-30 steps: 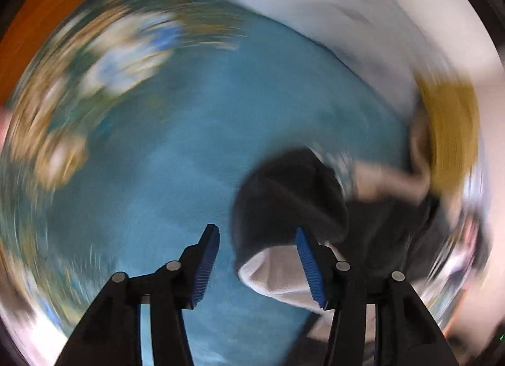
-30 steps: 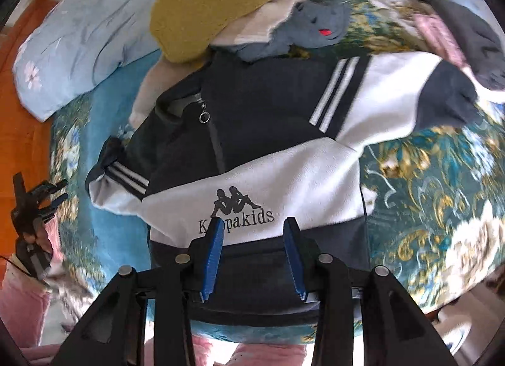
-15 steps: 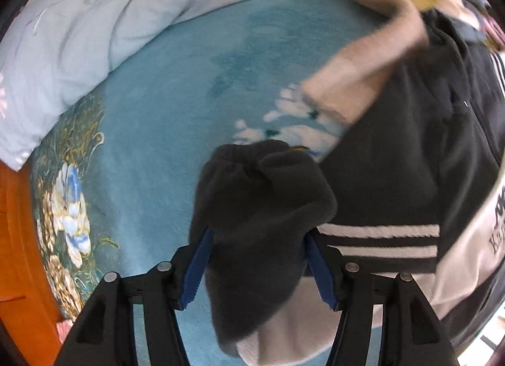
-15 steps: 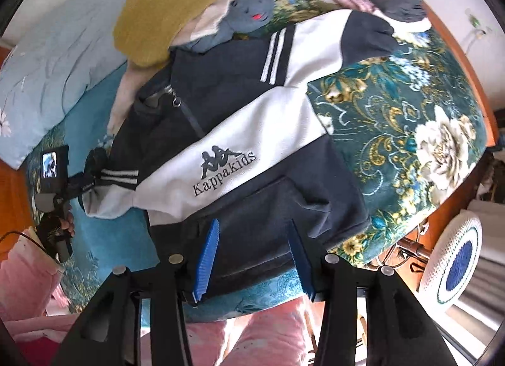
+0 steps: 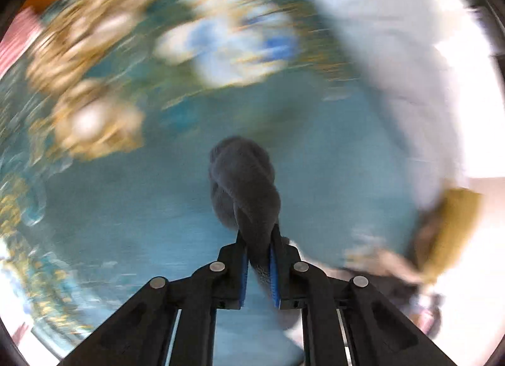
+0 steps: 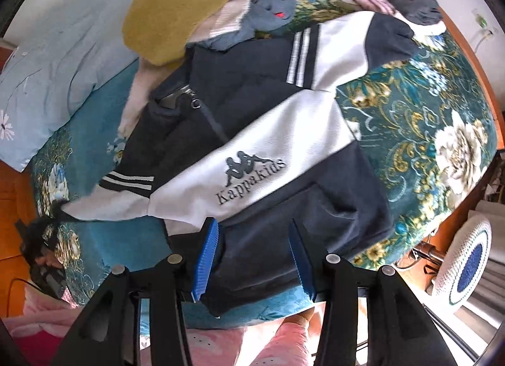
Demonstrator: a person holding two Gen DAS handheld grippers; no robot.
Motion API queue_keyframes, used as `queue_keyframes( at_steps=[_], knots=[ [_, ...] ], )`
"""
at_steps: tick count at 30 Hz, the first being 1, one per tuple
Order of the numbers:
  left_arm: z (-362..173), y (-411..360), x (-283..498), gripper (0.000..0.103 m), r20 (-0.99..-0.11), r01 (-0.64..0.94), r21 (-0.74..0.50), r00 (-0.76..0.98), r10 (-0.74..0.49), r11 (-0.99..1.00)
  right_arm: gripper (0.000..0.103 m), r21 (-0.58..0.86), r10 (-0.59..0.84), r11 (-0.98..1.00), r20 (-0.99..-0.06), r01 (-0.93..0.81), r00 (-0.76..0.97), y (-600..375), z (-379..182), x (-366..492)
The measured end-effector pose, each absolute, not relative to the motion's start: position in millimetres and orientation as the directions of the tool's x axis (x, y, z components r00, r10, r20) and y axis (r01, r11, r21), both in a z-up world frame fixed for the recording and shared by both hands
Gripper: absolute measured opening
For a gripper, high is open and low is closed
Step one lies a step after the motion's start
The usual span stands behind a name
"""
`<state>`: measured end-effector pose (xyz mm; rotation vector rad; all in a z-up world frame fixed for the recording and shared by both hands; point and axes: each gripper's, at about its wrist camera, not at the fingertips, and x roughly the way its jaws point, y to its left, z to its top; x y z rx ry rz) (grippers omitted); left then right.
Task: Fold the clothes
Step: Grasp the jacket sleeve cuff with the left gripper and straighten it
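- Since half a second ago the left claw [image 5: 257, 250] has gone from straddling the dark cuff [image 5: 244, 183] with its blue pads apart to pinching it tight between them; the cuff bunches up ahead of the pads.
- Everything behind the cuff in the left wrist view is smeared by motion: only a teal bedspread [image 5: 132, 208] with gold and white flower blotches, a pale blur at upper right and a mustard patch at the right edge can be made out.
- Seen from the right wrist view, the left claw is a dark, blurred shape at the far left edge, its pads impossible to read there.
- Right claw [image 6: 252, 258] hangs spread above the hem of the navy-and-white jacket [image 6: 252, 145], holding nothing.
- Jacket lies front-up across the bed, one sleeve stretched toward the left edge, the other out to the upper right; its lower hem is partly covered by the claw's frame.
- Mustard garment [image 6: 183, 6] and a grey one [image 6: 271, 12] lie piled at the collar, overlapping it.
- White fan [image 6: 467, 258] stands beside the bed, cut off at the right.
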<state>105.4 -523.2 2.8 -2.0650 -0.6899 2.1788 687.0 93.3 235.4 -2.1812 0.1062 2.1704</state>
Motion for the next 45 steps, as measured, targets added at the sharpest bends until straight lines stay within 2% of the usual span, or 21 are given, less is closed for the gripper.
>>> queue_keyframes(
  at_steps=[1, 4, 10, 13, 18, 20, 25, 28, 29, 31, 33, 34, 36, 37, 40, 43, 45],
  knots=[
    [-14, -534, 108, 0.012, -0.952, 0.291, -0.304, -0.064, 0.299, -0.907, 0.048, 0.009, -0.010, -0.996, -1.000, -0.086, 0.005, 91, 234, 685],
    [-40, -561, 118, 0.012, -0.945, 0.460, -0.289, 0.002, 0.327, -0.840, 0.048, 0.027, -0.027, -0.998, -1.000, -0.061, -0.011, 90, 237, 679],
    [-1, -565, 111, 0.012, -0.907, 0.507, -0.389, -0.067, 0.415, -0.769, 0.048, 0.076, -0.071, -0.994, -0.995, -0.073, -0.070, 109, 251, 670],
    [29, -557, 110, 0.012, -0.936, 0.492, -0.321, -0.035, 0.350, -0.809, 0.048, 0.101, -0.094, -0.990, -0.993, -0.097, -0.071, 122, 248, 669],
    [57, -566, 151, 0.011, -0.943, 0.668, -0.227, 0.032, 0.332, -0.708, 0.048, 0.130, -0.120, -0.981, -0.990, -0.142, -0.076, 141, 246, 670],
    [37, -569, 140, 0.011, -0.924, 0.732, -0.239, 0.031, 0.382, -0.638, 0.048, 0.129, -0.118, -0.979, -0.990, -0.156, -0.077, 146, 245, 671],
    [-2, -556, 79, 0.011, -0.955, 0.696, -0.214, -0.001, 0.296, -0.686, 0.048, 0.069, -0.061, -0.982, -0.997, -0.176, -0.051, 153, 247, 690],
    [-41, -549, 58, 0.011, -0.949, 0.705, -0.178, 0.063, 0.310, -0.686, 0.048, 0.022, -0.015, -0.975, -0.999, -0.220, -0.035, 164, 251, 701],
    [-51, -549, 53, 0.012, -0.932, 0.720, -0.220, 0.044, 0.359, -0.659, 0.048, 0.010, -0.002, -0.971, -0.999, -0.240, -0.033, 169, 253, 704],
    [-54, -555, 48, 0.020, -0.882, 0.726, -0.337, -0.020, 0.472, -0.599, 0.048, -0.008, 0.016, -0.964, -0.999, -0.266, -0.030, 174, 256, 705],
    [-57, -560, 44, 0.052, -0.814, 0.724, -0.447, -0.085, 0.575, -0.525, 0.048, -0.021, 0.030, -0.960, -0.999, -0.280, -0.028, 175, 258, 704],
    [-50, -567, 43, 0.056, -0.779, 0.687, -0.516, -0.128, 0.614, -0.512, 0.048, -0.024, 0.033, -0.961, -0.999, -0.275, -0.028, 172, 258, 703],
    [-31, -585, 48, 0.057, -0.776, 0.595, -0.575, -0.182, 0.603, -0.561, 0.048, -0.031, 0.038, -0.967, -0.999, -0.255, -0.020, 163, 256, 701],
    [-25, -594, 54, 0.057, -0.800, 0.562, -0.564, -0.191, 0.568, -0.605, 0.048, -0.033, 0.037, -0.970, -0.999, -0.242, -0.013, 157, 253, 699],
    [-32, -619, 81, 0.057, -0.908, 0.539, -0.402, -0.129, 0.400, -0.740, 0.048, -0.034, 0.032, -0.980, -0.999, -0.198, 0.012, 137, 244, 696],
    [-68, -631, 104, 0.057, -0.895, 0.607, -0.376, -0.043, 0.443, -0.700, 0.048, -0.042, 0.040, -0.986, -0.999, -0.160, 0.012, 123, 246, 691],
    [-80, -631, 109, 0.057, -0.889, 0.630, -0.389, -0.064, 0.454, -0.672, 0.048, -0.048, 0.047, -0.989, -0.999, -0.137, 0.008, 114, 248, 687]
  ],
)
